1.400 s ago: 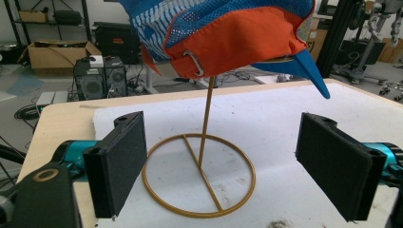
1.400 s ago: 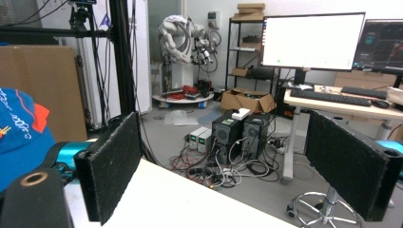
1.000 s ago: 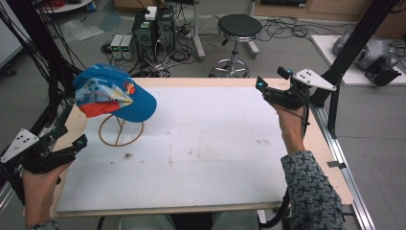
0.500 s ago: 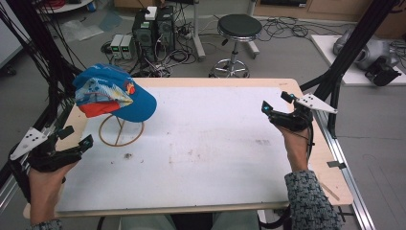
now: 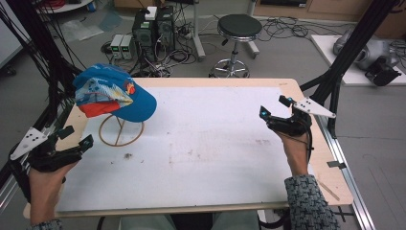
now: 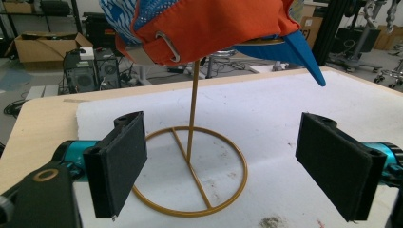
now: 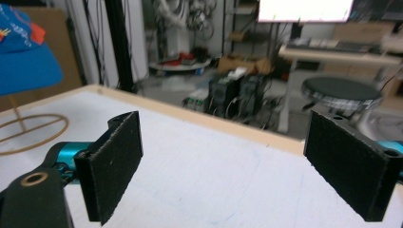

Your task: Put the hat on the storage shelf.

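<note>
A blue cap [image 5: 112, 96] with an orange back and a patterned crown hangs on a gold wire stand [image 5: 121, 130] at the table's left. In the left gripper view the cap [image 6: 209, 26] sits above the stand's ring base [image 6: 190, 173]. My left gripper [image 5: 75, 137] is open near the table's left edge, a little short of the stand, its jaws wide apart with nothing between them. My right gripper [image 5: 274, 107] is open over the right side of the table, far from the cap, and holds nothing. The right gripper view has the cap's brim [image 7: 26, 69] at far left.
A white mat [image 5: 191, 143] covers the wooden table [image 5: 306, 120]. A black stool [image 5: 238, 28] and computer boxes [image 5: 153, 26] stand behind the table. Black frame posts [image 5: 342, 62] rise at both sides. Small dirt specks [image 5: 128, 155] lie near the stand.
Both hands have drawn back toward the person's side. The right gripper dropped from the far right corner to the table's right middle. The left gripper shifted slightly nearer the stand.
</note>
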Demonstrator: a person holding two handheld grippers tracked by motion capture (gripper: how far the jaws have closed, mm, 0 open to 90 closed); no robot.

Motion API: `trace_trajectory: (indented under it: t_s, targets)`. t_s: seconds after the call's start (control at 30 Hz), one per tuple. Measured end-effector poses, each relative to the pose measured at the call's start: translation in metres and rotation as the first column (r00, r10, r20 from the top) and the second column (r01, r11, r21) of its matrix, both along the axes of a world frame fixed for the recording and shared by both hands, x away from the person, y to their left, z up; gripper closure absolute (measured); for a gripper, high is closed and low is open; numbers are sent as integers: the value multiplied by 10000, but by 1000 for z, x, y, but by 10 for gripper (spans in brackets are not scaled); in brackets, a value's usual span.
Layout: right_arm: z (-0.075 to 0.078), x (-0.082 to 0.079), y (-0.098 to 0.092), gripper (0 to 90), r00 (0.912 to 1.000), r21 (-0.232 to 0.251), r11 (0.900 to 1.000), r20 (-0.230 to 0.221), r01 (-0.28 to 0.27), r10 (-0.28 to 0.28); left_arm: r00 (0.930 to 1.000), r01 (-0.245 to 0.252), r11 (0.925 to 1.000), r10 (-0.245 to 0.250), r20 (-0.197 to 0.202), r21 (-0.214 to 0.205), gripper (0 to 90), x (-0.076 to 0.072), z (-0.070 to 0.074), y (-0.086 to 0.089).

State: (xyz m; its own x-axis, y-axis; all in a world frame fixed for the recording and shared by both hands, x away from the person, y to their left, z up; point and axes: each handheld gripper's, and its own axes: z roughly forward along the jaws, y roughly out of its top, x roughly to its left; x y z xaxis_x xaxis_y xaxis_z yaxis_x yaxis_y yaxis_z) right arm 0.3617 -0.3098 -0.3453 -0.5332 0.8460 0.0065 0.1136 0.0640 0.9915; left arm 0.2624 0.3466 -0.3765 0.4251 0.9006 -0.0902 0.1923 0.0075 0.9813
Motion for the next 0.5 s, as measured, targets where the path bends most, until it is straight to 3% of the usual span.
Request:
trace_trajectory:
  t_s: [0.03, 0.3, 0.5]
  targets:
    - [-7, -1, -3, 120, 9994, 52, 10000, -345, 25, -23, 10000, -6, 10000, 6, 3, 5, 178, 0, 0, 0]
    - [-37, -15, -19, 120, 9984, 329, 9987, -411, 399, -385, 9999, 65, 9999, -64, -119, 98, 178, 3, -3, -3]
    - [-47, -21, -27, 120, 9976, 452, 9973, -410, 580, -562, 9997, 79, 9999, -76, -230, 149, 178, 5, -6, -6]
